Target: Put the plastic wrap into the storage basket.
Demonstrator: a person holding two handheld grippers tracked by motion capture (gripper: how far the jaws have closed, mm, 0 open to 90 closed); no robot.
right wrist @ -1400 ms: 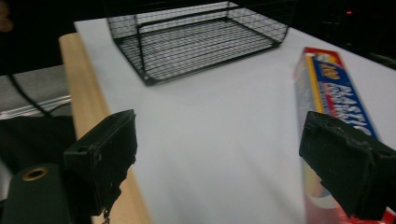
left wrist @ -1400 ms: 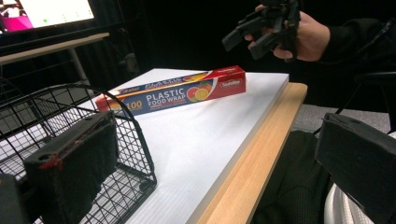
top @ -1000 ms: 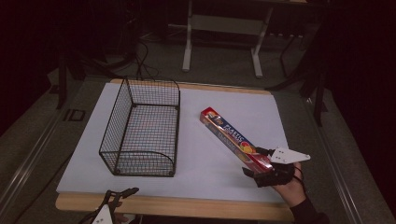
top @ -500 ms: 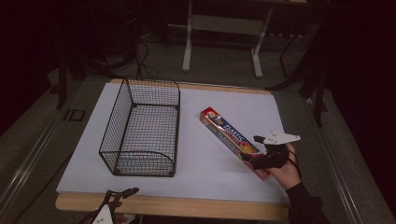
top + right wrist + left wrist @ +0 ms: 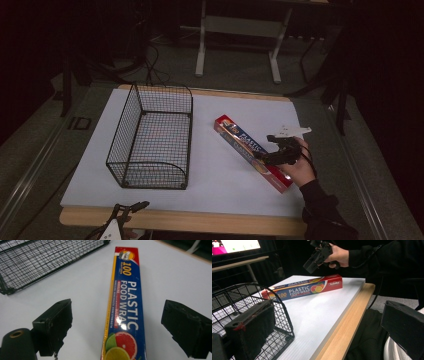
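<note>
Right now: right gripper (image 5: 265, 156) poised over near end of wrap box (image 5: 248, 149), fingers (image 5: 53, 323) spread wide, straddling box, gripping nothing. Box flat on table (image 5: 210, 195), right of basket (image 5: 151, 137), long axis running 10 to 4 o'clock, straight ahead between fingers. Left gripper (image 5: 131, 207) released at near edge, well apart.
</note>
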